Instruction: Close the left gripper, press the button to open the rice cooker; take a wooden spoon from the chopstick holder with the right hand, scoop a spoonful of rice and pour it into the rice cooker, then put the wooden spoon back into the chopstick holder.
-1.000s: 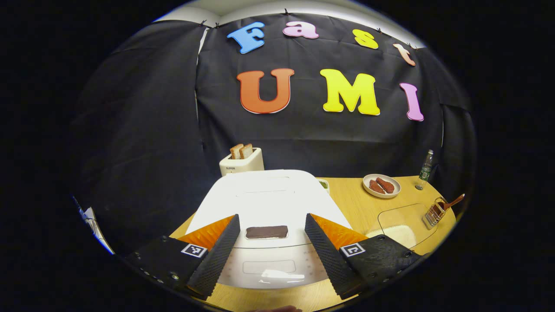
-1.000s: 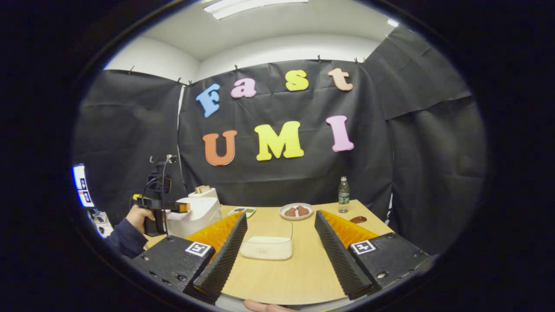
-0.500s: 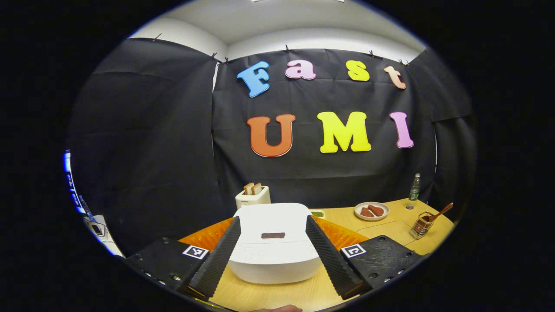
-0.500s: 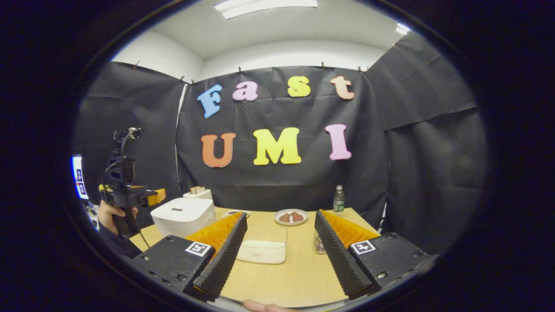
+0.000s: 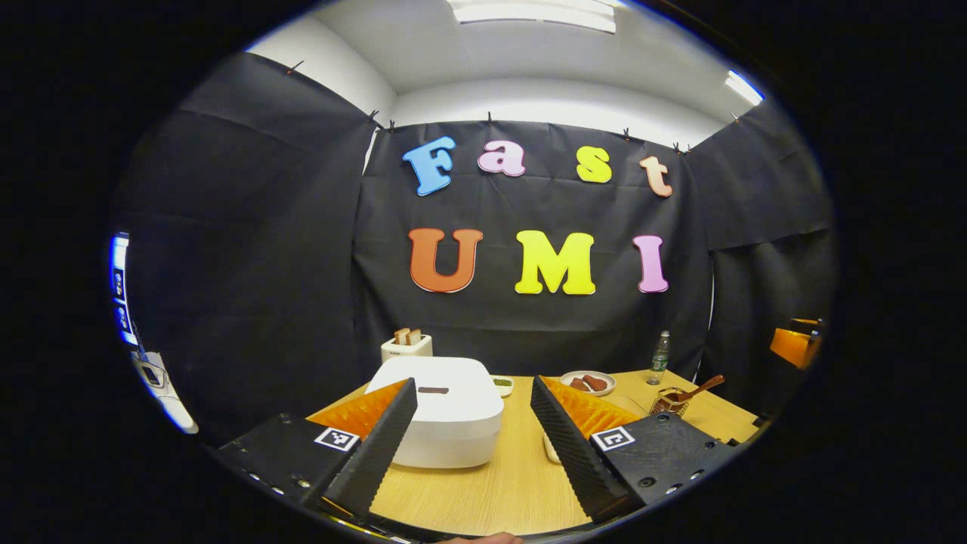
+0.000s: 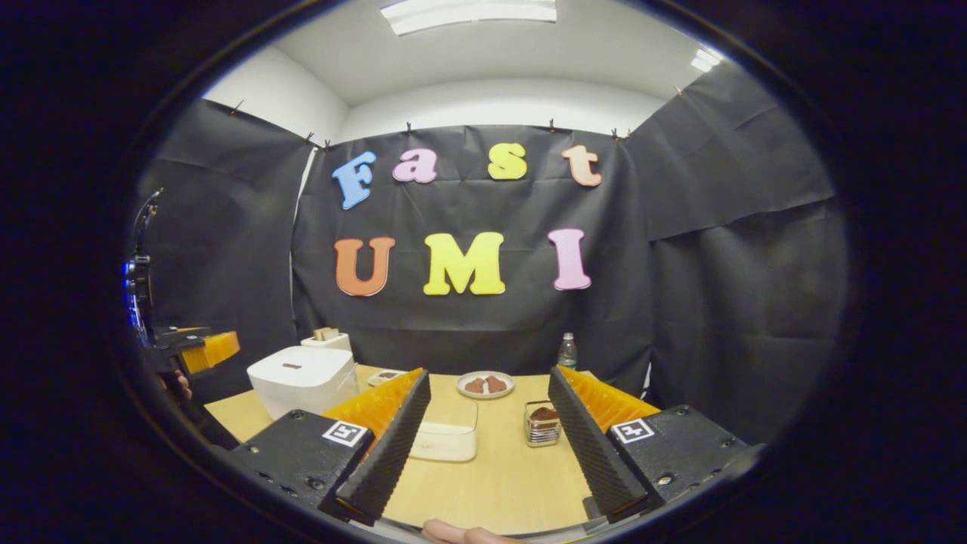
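I kept my left hand-held gripper (image 5: 472,446) spread wide and empty, well back from the closed white rice cooker (image 5: 446,408) on the pale wooden worktop (image 5: 491,491); its jaws must meet before pressing. My right hand-held gripper (image 6: 487,442) was wide too, facing the small wire chopstick holder (image 6: 542,425) with the brown wooden spoon (image 5: 696,389).

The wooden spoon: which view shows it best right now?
The left gripper view: the wooden spoon leans out of the chopstick holder, handle in profile. In the right gripper view, just its brown end tops the holder, handle not discernible.
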`<state>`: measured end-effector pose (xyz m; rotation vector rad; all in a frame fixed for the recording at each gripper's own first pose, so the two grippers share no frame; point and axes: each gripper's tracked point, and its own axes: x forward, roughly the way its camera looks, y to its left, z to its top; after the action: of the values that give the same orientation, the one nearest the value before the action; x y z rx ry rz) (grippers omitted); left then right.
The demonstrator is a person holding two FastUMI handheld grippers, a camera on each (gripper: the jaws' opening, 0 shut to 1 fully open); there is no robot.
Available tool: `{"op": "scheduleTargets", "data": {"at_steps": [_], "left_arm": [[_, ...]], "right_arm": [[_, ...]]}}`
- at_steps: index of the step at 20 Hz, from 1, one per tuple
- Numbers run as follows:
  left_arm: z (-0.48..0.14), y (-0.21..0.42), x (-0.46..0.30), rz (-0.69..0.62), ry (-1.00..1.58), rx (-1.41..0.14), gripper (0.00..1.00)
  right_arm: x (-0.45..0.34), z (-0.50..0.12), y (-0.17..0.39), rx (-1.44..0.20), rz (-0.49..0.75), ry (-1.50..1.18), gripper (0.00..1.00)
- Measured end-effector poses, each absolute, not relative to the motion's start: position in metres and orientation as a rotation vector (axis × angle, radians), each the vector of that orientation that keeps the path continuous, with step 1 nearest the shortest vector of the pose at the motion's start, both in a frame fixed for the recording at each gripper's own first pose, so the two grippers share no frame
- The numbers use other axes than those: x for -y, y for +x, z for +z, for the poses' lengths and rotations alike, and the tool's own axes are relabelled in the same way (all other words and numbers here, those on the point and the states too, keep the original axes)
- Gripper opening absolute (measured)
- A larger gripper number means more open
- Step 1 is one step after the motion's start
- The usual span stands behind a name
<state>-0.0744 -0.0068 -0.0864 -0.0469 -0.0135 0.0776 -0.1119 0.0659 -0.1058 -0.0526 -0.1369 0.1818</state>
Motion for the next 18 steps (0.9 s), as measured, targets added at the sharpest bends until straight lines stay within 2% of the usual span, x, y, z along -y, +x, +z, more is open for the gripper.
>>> {"op": "scheduleTargets", "data": {"at_steps": [3, 4, 5, 6, 7, 11, 12, 16, 18], "left_arm": [[-0.084, -0.079, 0.021, 0.043, -0.067, 0.011, 0.94], [-0.084, -0.081, 0.026, 0.027, -0.069, 0.009, 0.94], [-0.081, -0.084, 0.03, 0.011, -0.067, 0.014, 0.94], [-0.077, -0.086, 0.031, 0.002, -0.061, 0.025, 0.94], [-0.074, -0.088, 0.031, 0.0, -0.056, 0.034, 0.94], [-0.07, -0.096, 0.041, -0.014, -0.057, 0.045, 0.94], [-0.067, -0.098, 0.042, -0.019, -0.053, 0.052, 0.94], [-0.066, -0.106, 0.056, -0.042, -0.04, 0.06, 0.94], [-0.066, -0.113, 0.064, -0.062, -0.028, 0.07, 0.94]], "right_arm": [[-0.062, -0.102, -0.117, 0.145, 0.177, -0.019, 1.0], [-0.06, -0.101, -0.118, 0.147, 0.174, -0.017, 0.97], [-0.056, -0.101, -0.118, 0.148, 0.17, -0.019, 1.0], [-0.053, -0.1, -0.119, 0.15, 0.164, -0.024, 0.96], [-0.05, -0.1, -0.12, 0.154, 0.155, -0.026, 1.0], [-0.044, -0.103, -0.12, 0.143, 0.146, -0.015, 1.0], [-0.043, -0.104, -0.119, 0.137, 0.145, -0.016, 0.96], [-0.041, -0.11, -0.118, 0.119, 0.149, -0.003, 0.96], [-0.04, -0.11, -0.12, 0.117, 0.15, -0.005, 1.0]]}}
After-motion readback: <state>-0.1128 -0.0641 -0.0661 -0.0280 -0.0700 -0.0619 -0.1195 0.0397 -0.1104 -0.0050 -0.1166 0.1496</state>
